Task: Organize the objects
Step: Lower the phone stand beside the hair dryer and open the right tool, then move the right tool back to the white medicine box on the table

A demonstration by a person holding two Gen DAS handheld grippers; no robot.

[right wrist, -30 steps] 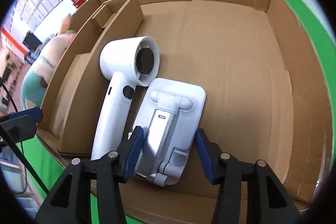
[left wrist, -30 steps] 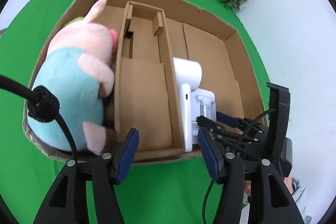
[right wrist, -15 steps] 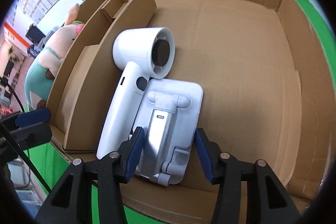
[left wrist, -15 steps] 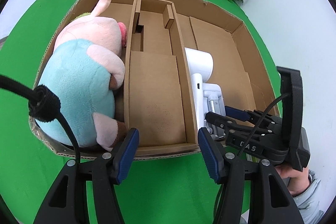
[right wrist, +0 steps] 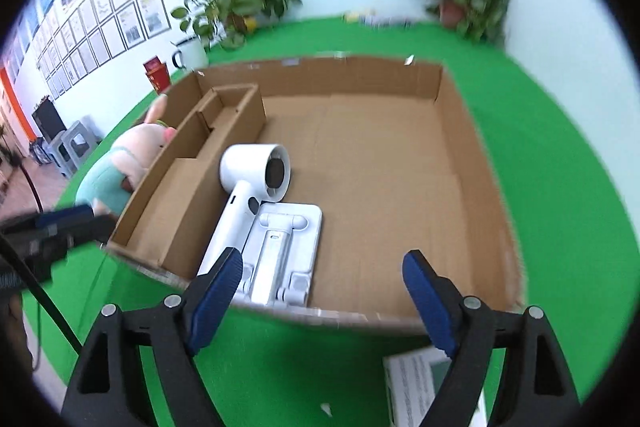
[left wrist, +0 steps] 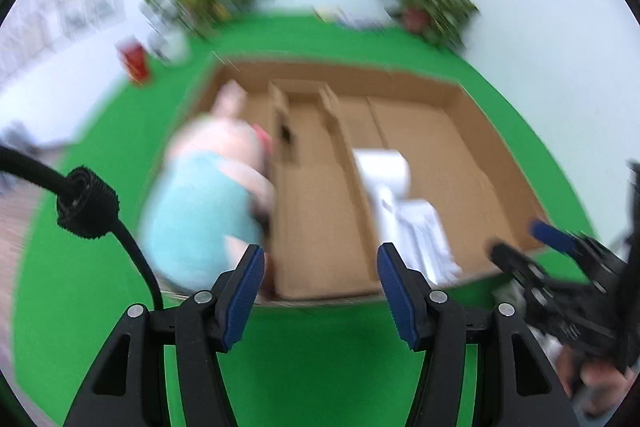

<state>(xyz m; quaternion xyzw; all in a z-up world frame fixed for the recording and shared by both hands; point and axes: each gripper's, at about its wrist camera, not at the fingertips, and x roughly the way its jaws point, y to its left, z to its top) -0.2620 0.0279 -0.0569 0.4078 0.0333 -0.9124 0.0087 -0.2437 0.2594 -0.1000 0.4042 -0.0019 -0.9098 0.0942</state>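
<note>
On the left we see the plush pig in the narrow left compartment of the cardboard box; it stands higher than the wall and leans on the divider. Our left gripper is before the near edge of the box, above the green cloth. Its jaws have just been opening a little and nothing is between them, so it holds nothing. This view is blurred, so we cannot read small details there.

In the middle, the divider encloses an empty strip. To the right of it, in the big compartment, the white hair dryer lies along the divider, and the white folding stand lies touching its handle, close to the near wall.

Our right gripper hangs over this near wall. Its jaws have just been opening wide, and the stand is below them, free, not pressed by the pads. A white booklet lies on the cloth outside the box, under the right finger.

We judge that the booklet is possibly the next thing to put away. The risks are these: a flat paper on soft cloth is hard to pinch, so the pads may slide over it or catch the cloth. If we come down low near the box, a finger can push the thin wall and shift the stand or the dryer. The tall pig can also tip out if the box is bumped.
</note>
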